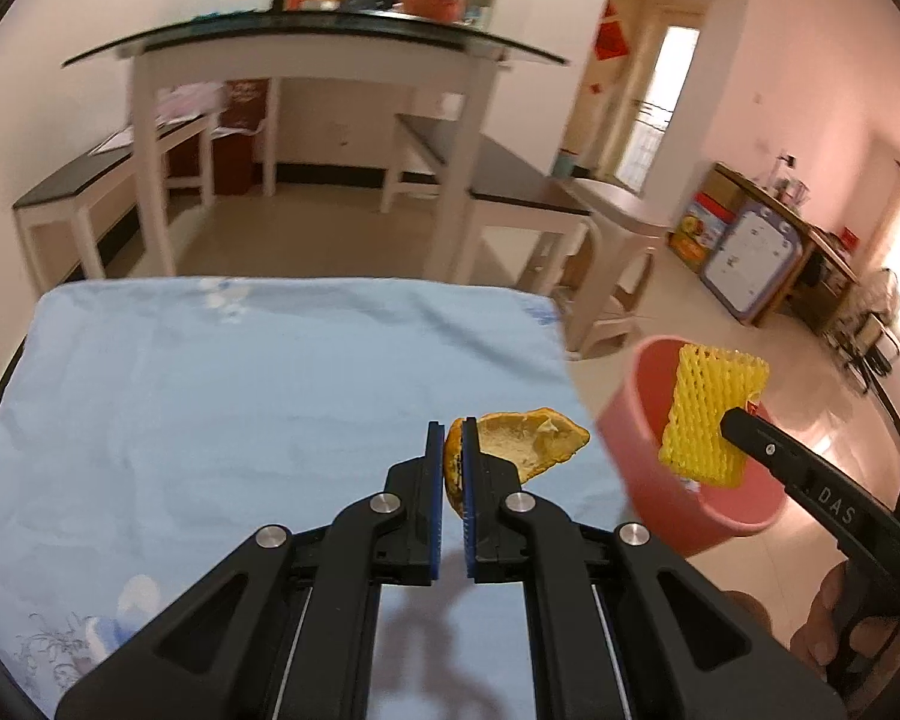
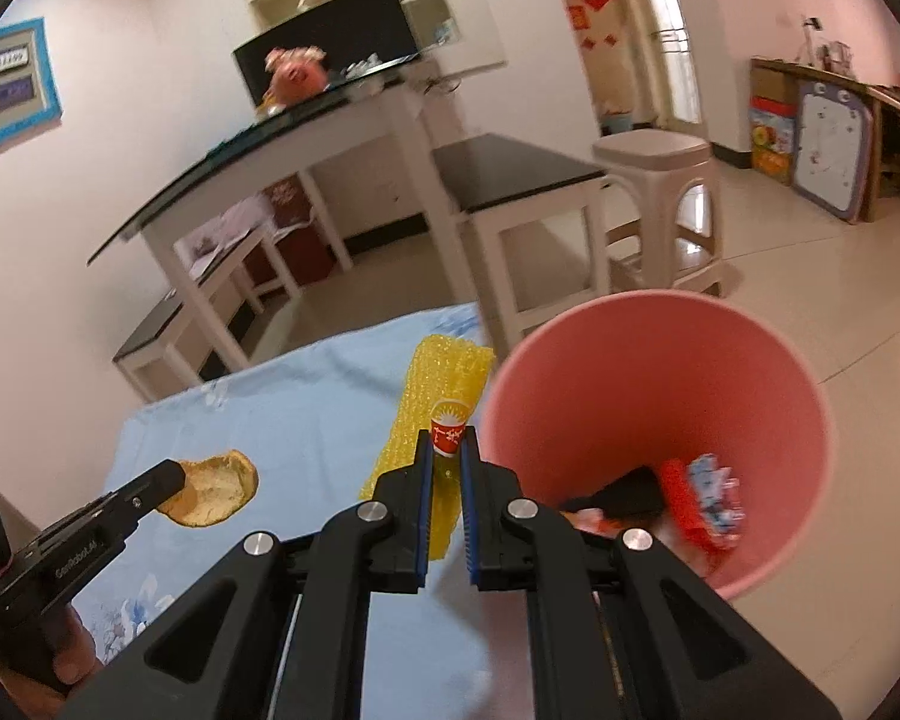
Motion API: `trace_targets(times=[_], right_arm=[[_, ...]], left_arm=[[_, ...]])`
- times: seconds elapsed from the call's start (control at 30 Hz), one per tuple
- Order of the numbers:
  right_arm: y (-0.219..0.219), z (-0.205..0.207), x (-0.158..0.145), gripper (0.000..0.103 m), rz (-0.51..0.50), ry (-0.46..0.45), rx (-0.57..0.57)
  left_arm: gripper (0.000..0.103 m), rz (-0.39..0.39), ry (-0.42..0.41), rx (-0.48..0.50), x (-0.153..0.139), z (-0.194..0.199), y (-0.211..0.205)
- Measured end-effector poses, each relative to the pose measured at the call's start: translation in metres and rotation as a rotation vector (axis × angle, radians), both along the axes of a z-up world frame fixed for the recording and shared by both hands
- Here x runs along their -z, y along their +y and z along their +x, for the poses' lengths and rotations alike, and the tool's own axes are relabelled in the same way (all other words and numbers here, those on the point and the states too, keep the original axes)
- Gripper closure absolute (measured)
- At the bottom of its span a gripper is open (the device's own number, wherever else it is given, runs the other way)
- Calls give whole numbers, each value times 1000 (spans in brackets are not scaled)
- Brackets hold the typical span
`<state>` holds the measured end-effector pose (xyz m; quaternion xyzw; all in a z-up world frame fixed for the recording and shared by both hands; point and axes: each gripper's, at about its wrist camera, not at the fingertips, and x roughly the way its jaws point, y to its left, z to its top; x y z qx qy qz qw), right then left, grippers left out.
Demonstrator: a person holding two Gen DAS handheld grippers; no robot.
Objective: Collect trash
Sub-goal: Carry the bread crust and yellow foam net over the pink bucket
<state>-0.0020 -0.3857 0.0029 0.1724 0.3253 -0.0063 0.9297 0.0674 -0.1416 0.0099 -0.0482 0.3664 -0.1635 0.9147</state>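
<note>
My left gripper (image 1: 450, 429) is shut on a piece of orange peel (image 1: 528, 441) and holds it above the light blue cloth (image 1: 240, 390) on the table. In the right wrist view the same peel (image 2: 219, 489) hangs from the left gripper (image 2: 177, 477) at the lower left. My right gripper (image 2: 447, 438) is shut on a yellow foam fruit net (image 2: 444, 384) with a small red and white label at the fingertips. The net (image 1: 714, 414) hangs by the near rim of the pink bin (image 2: 660, 360), which stands on the floor just past the table's right edge.
Red and blue wrappers (image 2: 696, 498) and a dark item lie in the bin. Beyond the table stand a white stool (image 2: 660, 204), black-topped benches (image 2: 510, 168) and a glass-topped table (image 1: 306, 42). Tiled floor extends to the right.
</note>
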Motion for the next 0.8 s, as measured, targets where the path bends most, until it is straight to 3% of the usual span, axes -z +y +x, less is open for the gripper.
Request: trace_targets(times=[0.33,0.8], right_arm=[[-71,-33,-2,95,-3,-18,164],[-110,-39,25,95,-17,53,220]], left_arm=[[98,27,-34,137,-11,-8,-72],[98,86,-9,270,8,-2,-148]])
